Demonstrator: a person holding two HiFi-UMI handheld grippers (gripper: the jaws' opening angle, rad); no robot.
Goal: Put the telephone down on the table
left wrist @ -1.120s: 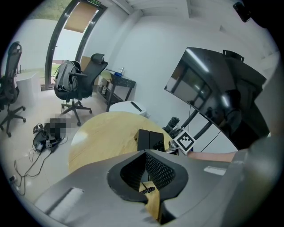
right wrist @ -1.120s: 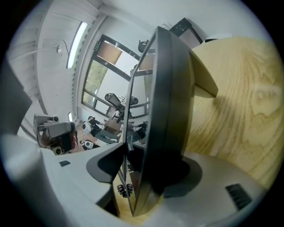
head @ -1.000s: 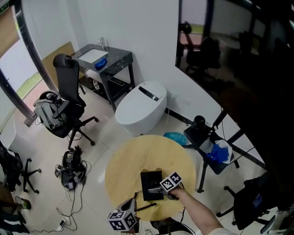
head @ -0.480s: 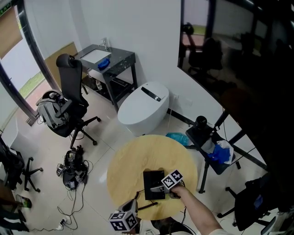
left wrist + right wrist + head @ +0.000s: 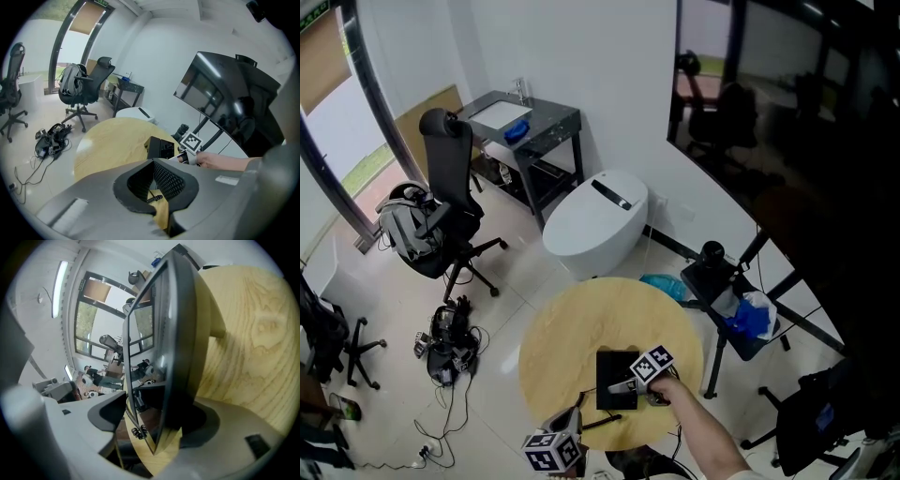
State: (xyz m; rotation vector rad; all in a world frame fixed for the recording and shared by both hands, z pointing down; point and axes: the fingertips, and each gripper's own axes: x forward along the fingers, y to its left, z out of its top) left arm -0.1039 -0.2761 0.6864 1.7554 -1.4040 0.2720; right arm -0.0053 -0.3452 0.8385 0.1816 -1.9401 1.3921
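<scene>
My right gripper [image 5: 628, 384] is opening around the telephone [image 5: 613, 373], which sits on the tabletop [image 5: 572, 323] near me; my left gripper [image 5: 155, 182] is released, empty. It looks stiff, glossy and slippery, so I'd hold its edges

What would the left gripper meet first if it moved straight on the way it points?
Probably the black coiled cord lying between its open jaws, then the wooden tabletop; depth is unclear.

Right gripper [image 5: 625, 384]: carried on a bare forearm [image 5: 705, 437] entering from lower right, angled downward. Fingers opening; the telephone [image 5: 174, 333] stands between them, one finger clear of it. Left gripper [image 5: 574, 420]: low at the bottom edge, angled downward, fingers apart, empty.
</scene>
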